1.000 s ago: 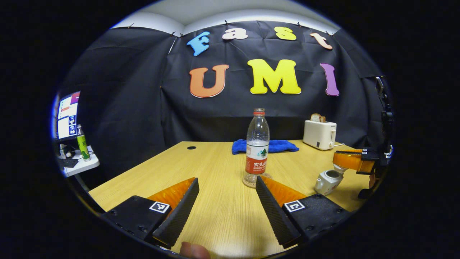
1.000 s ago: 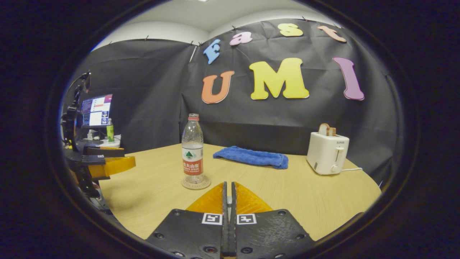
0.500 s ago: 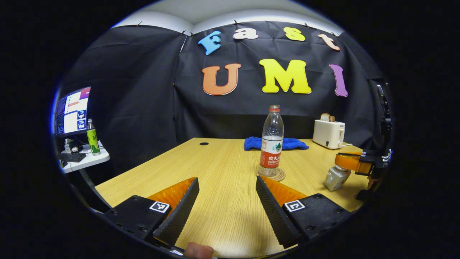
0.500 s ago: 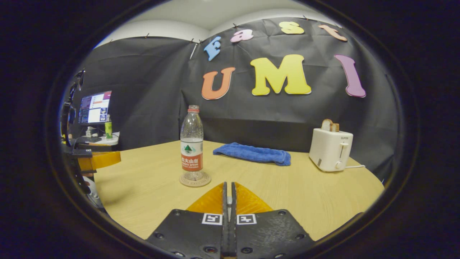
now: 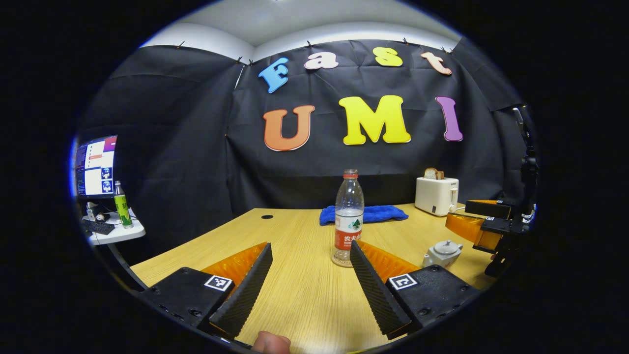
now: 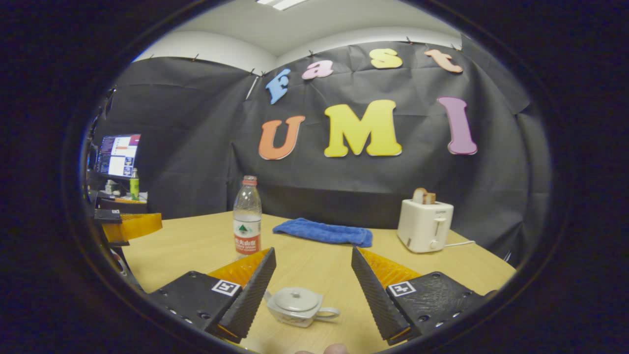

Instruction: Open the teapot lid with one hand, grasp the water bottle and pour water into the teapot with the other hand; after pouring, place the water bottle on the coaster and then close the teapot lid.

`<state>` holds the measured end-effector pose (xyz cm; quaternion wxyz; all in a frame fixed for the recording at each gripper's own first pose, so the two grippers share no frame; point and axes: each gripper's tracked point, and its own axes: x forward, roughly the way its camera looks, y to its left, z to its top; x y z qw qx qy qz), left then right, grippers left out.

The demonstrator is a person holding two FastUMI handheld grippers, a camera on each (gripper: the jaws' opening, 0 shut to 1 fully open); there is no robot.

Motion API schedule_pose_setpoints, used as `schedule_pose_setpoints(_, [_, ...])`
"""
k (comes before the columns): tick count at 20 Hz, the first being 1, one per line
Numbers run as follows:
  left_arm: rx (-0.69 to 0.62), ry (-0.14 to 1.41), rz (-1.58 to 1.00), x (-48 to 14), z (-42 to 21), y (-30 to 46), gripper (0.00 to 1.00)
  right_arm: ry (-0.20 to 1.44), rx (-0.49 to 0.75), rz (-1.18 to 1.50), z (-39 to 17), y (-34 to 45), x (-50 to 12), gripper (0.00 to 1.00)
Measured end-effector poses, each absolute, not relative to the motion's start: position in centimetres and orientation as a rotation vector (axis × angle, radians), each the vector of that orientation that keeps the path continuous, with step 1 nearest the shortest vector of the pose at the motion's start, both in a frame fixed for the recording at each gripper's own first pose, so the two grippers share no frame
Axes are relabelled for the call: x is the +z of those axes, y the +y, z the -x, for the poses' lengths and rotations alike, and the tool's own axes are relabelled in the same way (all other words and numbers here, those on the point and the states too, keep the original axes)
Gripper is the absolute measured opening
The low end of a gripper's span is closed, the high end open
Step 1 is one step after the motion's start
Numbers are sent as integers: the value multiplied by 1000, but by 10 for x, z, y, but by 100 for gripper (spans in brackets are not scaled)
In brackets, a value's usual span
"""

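The clear water bottle (image 5: 349, 216) with a red label stands upright on a round coaster (image 5: 338, 263) mid-table; it also shows in the right gripper view (image 6: 247, 221). My left gripper (image 5: 309, 246) is open just short of it, holding nothing. The white teapot (image 6: 297, 307) sits on the table with its lid (image 6: 295, 298) on, low between the spread fingers of my open right gripper (image 6: 313, 250), which does not touch it. From the left gripper view, the teapot (image 5: 442, 253) sits at the right, with the right gripper (image 5: 462, 214) just above and behind it.
A blue towel (image 6: 324, 232) lies behind the bottle and a white toaster (image 6: 425, 223) with bread stands at the back right. The wooden table (image 5: 295, 295) has bare room in front. A side shelf with a monitor (image 5: 96, 164) and a green bottle sits far left.
The right gripper lowered the lid onto the teapot, opened and drew back. The left gripper stayed open and shifted a little in front of the bottle.
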<state>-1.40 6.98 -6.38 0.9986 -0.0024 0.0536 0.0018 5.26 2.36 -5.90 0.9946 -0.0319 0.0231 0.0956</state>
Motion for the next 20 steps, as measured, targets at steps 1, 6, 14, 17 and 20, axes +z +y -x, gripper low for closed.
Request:
schedule_pose_setpoints(1, [-2, 95, -3, -58, 14, 63, 99, 22, 145, 62, -45, 11, -49, 95])
schedule_pose_setpoints(6, [-68, 56, 35, -38, 19, 13, 99, -70, 37, 79, 2, -32, -2, 95])
schedule_pose_setpoints(14, [-112, 3, 26, -16, 44, -19, 99, -91, -23, 45, 54, -54, 7, 95])
schedule_pose_setpoints(17, [-104, -42, -15, 1, 54, -18, 98, -105, -28, 30, 60, -54, 11, 95])
schedule_pose_setpoints(20, [-95, -76, -32, 12, 57, -17, 97, -86, -31, 27, 60, -52, 8, 95])
